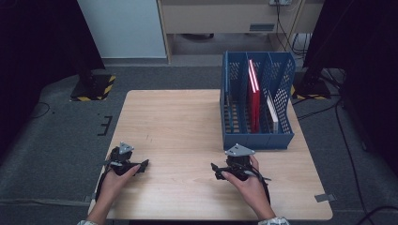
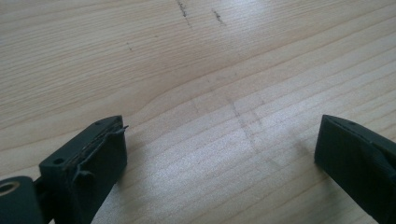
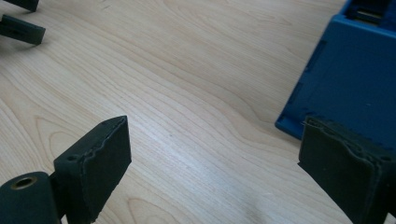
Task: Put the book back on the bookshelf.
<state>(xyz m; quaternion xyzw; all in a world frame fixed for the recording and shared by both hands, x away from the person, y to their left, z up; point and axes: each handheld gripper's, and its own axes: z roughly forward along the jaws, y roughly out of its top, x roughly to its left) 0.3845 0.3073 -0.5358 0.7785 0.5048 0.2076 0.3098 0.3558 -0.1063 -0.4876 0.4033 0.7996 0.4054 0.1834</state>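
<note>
Both grippers rest low on the counter point(image 1: 178, 122), jaws spread and holding nothing. The right gripper point(image 1: 217, 169) sits just beside the blue file rack point(image 1: 257, 140), whose middle slot holds a red book point(image 1: 254, 101). A careless swing there could bump the rack's front wall; the left gripper point(image 1: 143, 165) lies well apart.

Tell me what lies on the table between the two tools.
Nothing: in the high view, only bare wooden table runs between the left tool and the right tool. The blue rack stands behind the right one.
</note>
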